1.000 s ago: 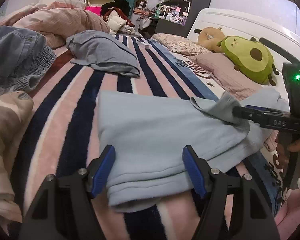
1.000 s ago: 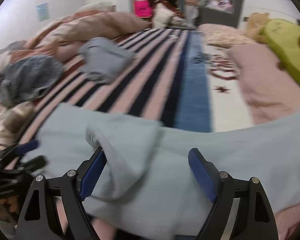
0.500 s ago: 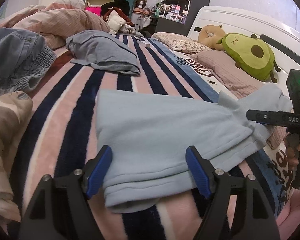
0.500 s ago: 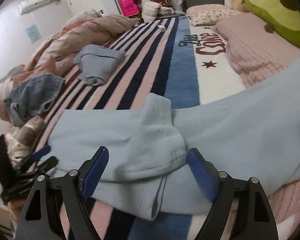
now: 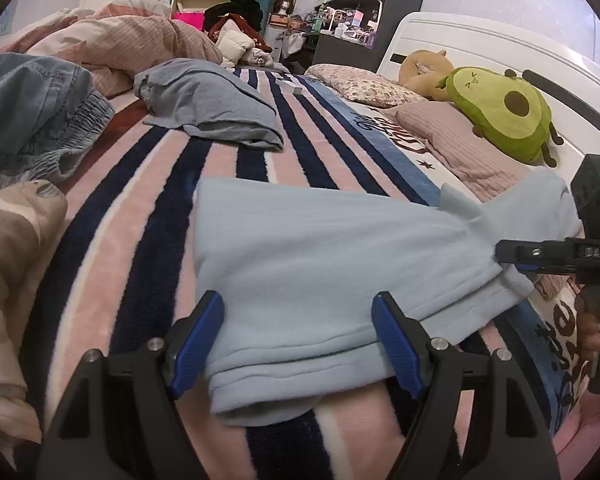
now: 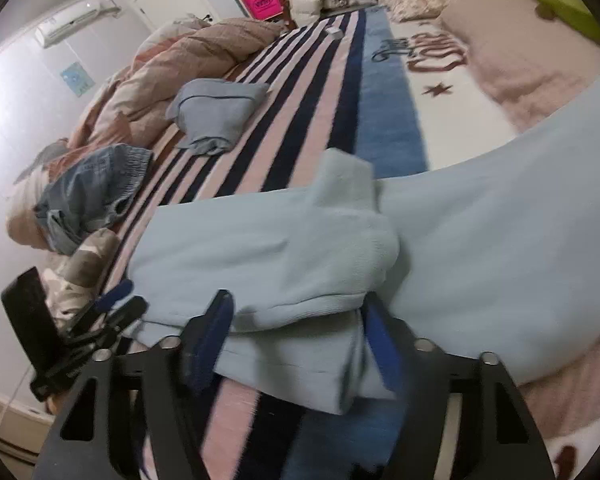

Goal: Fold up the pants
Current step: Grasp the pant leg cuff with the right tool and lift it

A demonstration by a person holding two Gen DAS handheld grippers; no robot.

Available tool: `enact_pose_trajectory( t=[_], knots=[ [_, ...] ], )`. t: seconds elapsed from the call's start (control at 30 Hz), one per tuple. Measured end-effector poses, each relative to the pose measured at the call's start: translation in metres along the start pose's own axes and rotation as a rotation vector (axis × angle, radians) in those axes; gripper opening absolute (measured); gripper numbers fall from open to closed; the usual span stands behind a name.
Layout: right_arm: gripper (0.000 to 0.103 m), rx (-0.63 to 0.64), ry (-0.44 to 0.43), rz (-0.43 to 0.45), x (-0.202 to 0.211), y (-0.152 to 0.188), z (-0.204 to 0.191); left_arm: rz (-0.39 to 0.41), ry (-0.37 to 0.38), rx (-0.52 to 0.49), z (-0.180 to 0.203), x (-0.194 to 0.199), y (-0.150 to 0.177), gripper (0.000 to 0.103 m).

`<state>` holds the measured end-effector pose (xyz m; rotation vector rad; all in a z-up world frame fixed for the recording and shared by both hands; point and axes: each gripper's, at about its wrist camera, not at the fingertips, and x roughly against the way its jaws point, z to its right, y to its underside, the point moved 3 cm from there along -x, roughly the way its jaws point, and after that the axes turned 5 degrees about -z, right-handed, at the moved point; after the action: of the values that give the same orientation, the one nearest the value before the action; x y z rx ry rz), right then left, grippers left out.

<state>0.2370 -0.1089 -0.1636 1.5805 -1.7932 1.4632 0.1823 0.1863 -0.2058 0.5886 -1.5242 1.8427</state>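
Light blue pants (image 5: 308, 264) lie across the striped blanket, one part folded over itself. My left gripper (image 5: 297, 340) is open, its blue pads on either side of the pants' near folded edge, not clamping it. My right gripper (image 6: 295, 340) is open too, straddling the folded cuff end (image 6: 300, 276) of the pants. In the left wrist view the right gripper (image 5: 508, 258) reaches in from the right at the pants' far side. In the right wrist view the left gripper (image 6: 111, 308) shows at the left edge of the pants (image 6: 480, 240).
A folded grey garment (image 5: 207, 100) and denim shorts (image 5: 31, 108) lie on the striped blanket (image 5: 147, 208). A camouflage garment (image 5: 11, 248) is at the left. Pillows (image 5: 460, 140), an avocado plush (image 5: 500, 112) and a crumpled duvet (image 5: 131, 40) are farther back.
The right gripper let go of the pant end it held up, dropped lower and tilted; the lifted cloth now lies flatter on the pants. The left gripper stayed nearly still.
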Motion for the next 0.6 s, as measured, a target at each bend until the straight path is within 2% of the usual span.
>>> enact_pose_trajectory(
  t=[0.03,0.07,0.1,0.13,0.27,0.3,0.37,0.43,0.5,0.57,0.6],
  knots=[
    [0.044,0.007,0.013,0.002,-0.002,0.0,0.0,0.0,0.0,0.0,0.0,0.0,0.0,0.073],
    [0.019,0.023,0.041,0.004,-0.004,-0.001,-0.002,0.0,0.0,-0.001,0.0,0.0,0.0,0.073],
    [0.008,0.042,0.07,0.005,-0.006,-0.002,-0.003,0.001,-0.001,-0.001,0.0,0.0,0.0,0.073],
    [0.006,0.042,0.067,0.012,-0.005,-0.004,-0.005,0.002,-0.003,0.001,-0.001,0.0,0.0,0.073],
    [0.005,0.054,0.105,0.09,0.012,-0.009,-0.011,0.033,-0.052,-0.023,0.005,0.009,-0.003,0.074],
    [0.005,0.066,0.127,0.113,0.018,-0.01,-0.013,0.047,-0.062,-0.036,0.008,0.012,-0.003,0.079],
    [0.005,0.064,0.16,0.146,0.028,-0.013,-0.01,0.066,-0.062,-0.051,0.014,0.014,-0.004,0.083],
    [0.006,0.062,0.199,0.143,0.03,-0.014,-0.003,0.042,-0.049,-0.025,0.011,0.007,-0.003,0.083],
    [0.016,0.049,0.216,0.095,0.023,-0.011,0.005,0.008,-0.059,0.009,0.005,0.0,-0.003,0.083],
    [0.029,0.001,0.206,0.081,0.021,-0.009,0.016,-0.005,-0.037,0.052,-0.002,-0.003,-0.002,0.083],
    [0.03,-0.017,0.2,0.086,0.023,-0.01,0.02,-0.004,-0.028,0.068,-0.005,-0.003,-0.002,0.083]
  ],
)
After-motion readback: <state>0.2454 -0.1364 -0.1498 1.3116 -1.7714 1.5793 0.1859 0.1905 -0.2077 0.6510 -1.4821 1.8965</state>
